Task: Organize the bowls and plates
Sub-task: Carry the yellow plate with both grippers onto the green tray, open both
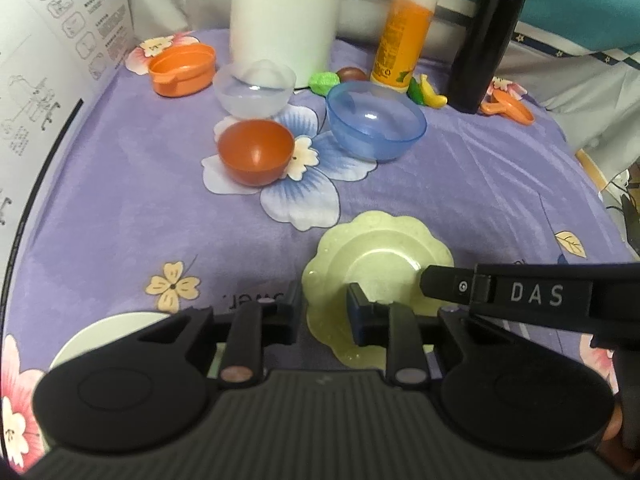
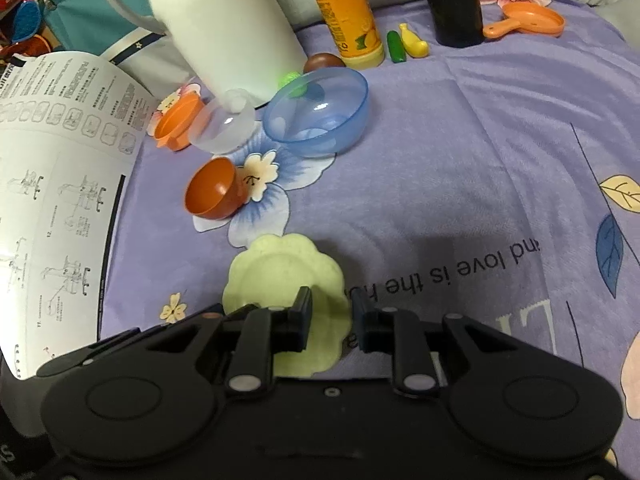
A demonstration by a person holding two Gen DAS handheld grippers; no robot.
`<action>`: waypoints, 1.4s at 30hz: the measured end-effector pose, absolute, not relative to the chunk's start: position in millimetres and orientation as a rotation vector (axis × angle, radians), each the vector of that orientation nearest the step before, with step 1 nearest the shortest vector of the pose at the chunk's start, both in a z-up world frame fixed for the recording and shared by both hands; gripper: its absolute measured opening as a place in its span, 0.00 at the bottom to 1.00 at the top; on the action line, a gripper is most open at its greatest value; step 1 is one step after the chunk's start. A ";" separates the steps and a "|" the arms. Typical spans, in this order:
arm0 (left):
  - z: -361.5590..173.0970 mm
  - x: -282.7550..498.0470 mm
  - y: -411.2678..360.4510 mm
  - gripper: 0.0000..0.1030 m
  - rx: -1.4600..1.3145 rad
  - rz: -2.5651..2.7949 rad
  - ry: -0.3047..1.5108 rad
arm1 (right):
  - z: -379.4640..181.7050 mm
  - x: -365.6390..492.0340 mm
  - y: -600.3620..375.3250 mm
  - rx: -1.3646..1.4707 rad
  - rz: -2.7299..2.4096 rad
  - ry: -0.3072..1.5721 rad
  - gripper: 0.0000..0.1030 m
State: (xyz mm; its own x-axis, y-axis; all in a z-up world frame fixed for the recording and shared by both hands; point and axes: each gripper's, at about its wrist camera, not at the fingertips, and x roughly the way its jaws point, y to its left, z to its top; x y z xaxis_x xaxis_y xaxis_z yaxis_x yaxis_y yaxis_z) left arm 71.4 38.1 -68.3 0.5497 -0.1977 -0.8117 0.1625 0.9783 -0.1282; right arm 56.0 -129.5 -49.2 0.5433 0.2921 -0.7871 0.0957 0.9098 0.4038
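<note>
A pale green flower-shaped plate [image 1: 380, 256] lies on the purple flowered cloth, also in the right wrist view [image 2: 280, 268]. My left gripper [image 1: 320, 312] is open, its jaws astride the plate's left rim. My right gripper [image 2: 332, 312] is open around the plate's right edge; one of its fingers [image 1: 448, 280] reaches over the plate in the left wrist view. Beyond stand a red-brown bowl [image 1: 256, 150], a blue bowl [image 1: 376, 120], a clear bowl [image 1: 254, 88] and an orange bowl [image 1: 182, 68]. A white plate [image 1: 100, 336] lies at my left.
A white jug [image 1: 284, 12], an orange bottle [image 1: 404, 28] and a black flask [image 1: 484, 40] stand at the back. Toy fruit [image 1: 426, 94] and an orange toy pan [image 1: 510, 108] lie near them. An instruction sheet [image 1: 44, 92] stands at the left edge.
</note>
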 end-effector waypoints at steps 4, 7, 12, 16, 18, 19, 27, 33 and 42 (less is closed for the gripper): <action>-54.0 59.1 43.1 0.22 -0.042 -0.206 0.938 | -36.5 46.2 -125.9 0.423 0.132 0.976 0.22; -43.1 48.5 48.5 0.22 -0.031 -0.199 0.918 | -27.3 38.7 -123.0 0.426 0.146 0.968 0.22; -29.1 31.6 66.6 0.22 -0.029 -0.175 0.901 | -15.8 27.6 -111.1 0.432 0.183 0.966 0.22; -23.2 16.9 85.7 0.22 -0.049 -0.153 0.892 | -11.5 19.7 -97.2 0.424 0.220 0.982 0.22; -20.7 9.7 95.6 0.22 -0.056 -0.139 0.885 | -11.3 15.5 -87.5 0.409 0.240 0.998 0.22; -20.2 6.6 100.1 0.22 -0.055 -0.133 0.883 | -11.7 13.9 -82.2 0.403 0.249 1.006 0.22; -22.1 -19.7 138.4 0.22 -0.070 -0.077 0.892 | -14.1 2.2 -45.0 0.368 0.329 1.066 0.22; -35.6 -32.4 162.1 0.21 -0.095 -0.047 0.934 | -21.3 -6.3 -18.8 0.312 0.378 1.115 0.22; -48.9 -35.2 173.3 0.21 -0.112 -0.044 0.964 | -31.8 -9.5 2.1 0.277 0.383 1.162 0.22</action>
